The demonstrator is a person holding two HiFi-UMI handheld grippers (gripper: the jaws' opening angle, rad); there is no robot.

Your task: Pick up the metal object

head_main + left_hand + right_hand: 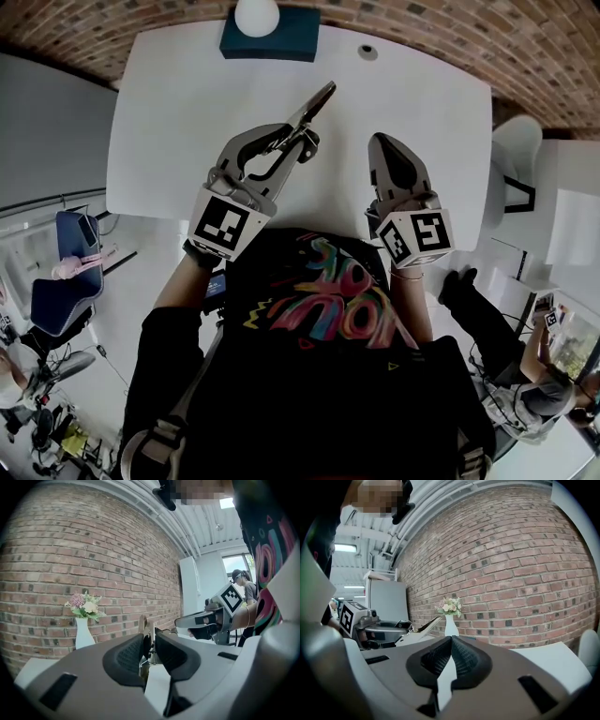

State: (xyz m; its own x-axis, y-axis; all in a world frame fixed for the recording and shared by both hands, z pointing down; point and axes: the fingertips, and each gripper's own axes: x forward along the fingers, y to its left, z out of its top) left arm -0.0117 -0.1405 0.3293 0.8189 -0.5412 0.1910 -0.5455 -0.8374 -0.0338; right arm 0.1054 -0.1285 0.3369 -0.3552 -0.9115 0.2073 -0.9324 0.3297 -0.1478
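**Metal object gripped in the left tool, off the desk**

The left tool (286, 142) is clamped on the metal object (317, 101), a slim hinged piece that looks like locking pliers. In the left gripper view the pads press its lower part from both sides (148, 637), and the jaws stand partly apart only because the metal fills the gap. The free end sticks out past the fingertips toward one o'clock in the head view. Gripping near one end leaves most of the length unsupported, so the hold probably relies on a firm squeeze to stop it swinging.

Seen along the jaws, the object stands against the brick wall (70, 550) rather than the white desk (169, 122). It therefore appears to be clear of the surface, and I judge the pick-up as good as done.

The right tool (386, 142) hangs at three o'clock from the left one, well apart from the object. Its jaws are pressed together with nothing between them (451, 644). It seems to be kept out of the way, as one grip is enough here.

At twelve o'clock on the desk, a white vase (256, 14) on a blue block (286, 42) stands far from both.
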